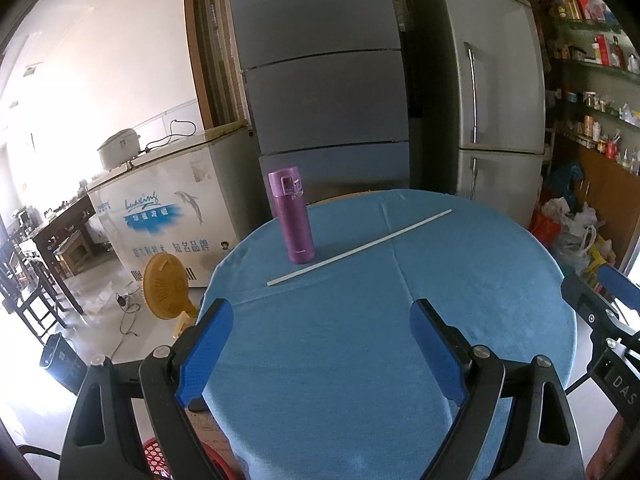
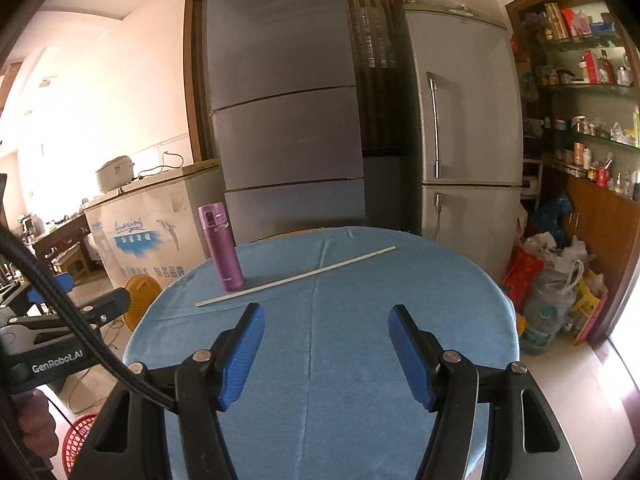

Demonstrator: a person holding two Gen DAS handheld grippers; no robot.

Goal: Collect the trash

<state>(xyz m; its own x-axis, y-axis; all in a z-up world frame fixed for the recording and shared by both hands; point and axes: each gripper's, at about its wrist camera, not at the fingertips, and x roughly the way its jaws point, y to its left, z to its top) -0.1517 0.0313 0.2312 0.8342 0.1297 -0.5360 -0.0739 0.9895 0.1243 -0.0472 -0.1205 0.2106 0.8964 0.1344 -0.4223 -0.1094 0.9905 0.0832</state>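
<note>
Blue cloth covers a round worktop [image 1: 460, 280], creased down and across its middle.

Purple flask [image 1: 291, 216]: upright, lid closed, at the far left of the worktop.

White stick [image 1: 360, 249]: long, thin, lying flat on the cloth on a diagonal, its near end to the left and its far end to the right. It runs just beside the base of the flask; whether the two touch cannot be told. It is the only loose item on the cloth other than the flask.

Left tool [image 1: 322, 348]: blue pads spread wide, nothing between them, held over the near part of the worktop, well short of the stick.

Right tool [image 2: 326, 356]: blue pads apart, narrower than the left, nothing between them, also over the near cloth and clear of the stick. Each tool shows at the edge of the other's view, the two side by side.

Red basket [image 2: 80, 436]: mesh plastic, on the floor at the near left of the worktop, partly hidden.

Behind the worktop: a dark grey three-section fridge [image 2: 284, 92], a silver two-door fridge [image 2: 464, 120] to its right, and a white chest freezer [image 1: 168, 208] to its left with a rice cooker [image 1: 119, 153] on top.

Floor, left: a yellow fan [image 1: 165, 288]. Floor, right: a pile of plastic bags [image 2: 552, 276] below shelves of bottles and jars [image 2: 592, 128].
</note>
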